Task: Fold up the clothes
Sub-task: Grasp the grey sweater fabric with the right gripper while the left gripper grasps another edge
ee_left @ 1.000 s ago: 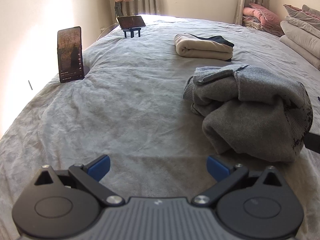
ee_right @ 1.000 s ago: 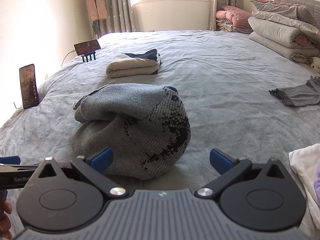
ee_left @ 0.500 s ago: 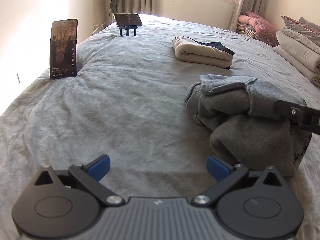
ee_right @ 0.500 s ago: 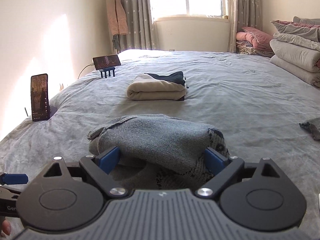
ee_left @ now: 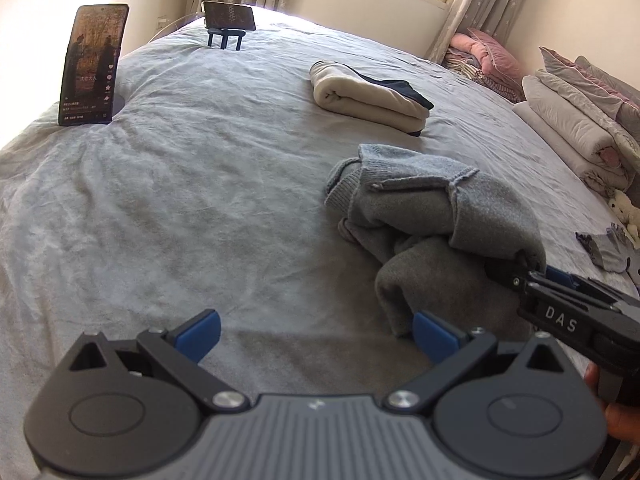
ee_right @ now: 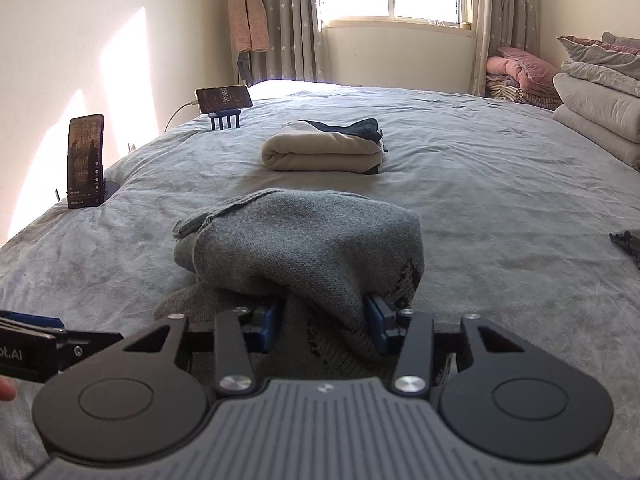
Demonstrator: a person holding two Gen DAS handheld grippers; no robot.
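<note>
A bunched grey knit sweater [ee_left: 432, 220] lies on the grey bedspread [ee_left: 200, 200]; it also shows in the right wrist view [ee_right: 312, 248]. My right gripper [ee_right: 326, 326] is shut on the near edge of the sweater, with cloth pinched between its blue pads. It shows from the side in the left wrist view [ee_left: 516, 268]. My left gripper [ee_left: 316, 334] is open and empty, low over the bedspread just left of the sweater. Its right pad is close to the sweater's near fold.
A folded cream and dark garment stack [ee_right: 324, 148] lies further back. Two phones stand on stands at the left, one upright [ee_left: 94, 64] and one sideways [ee_left: 230, 16]. Folded quilts and pillows [ee_right: 596, 96] line the right side. A small grey garment [ee_left: 604, 246] lies at far right.
My right gripper moved forward onto the sweater and closed on its near edge. My left gripper shifted a little towards the sweater and stayed open.
</note>
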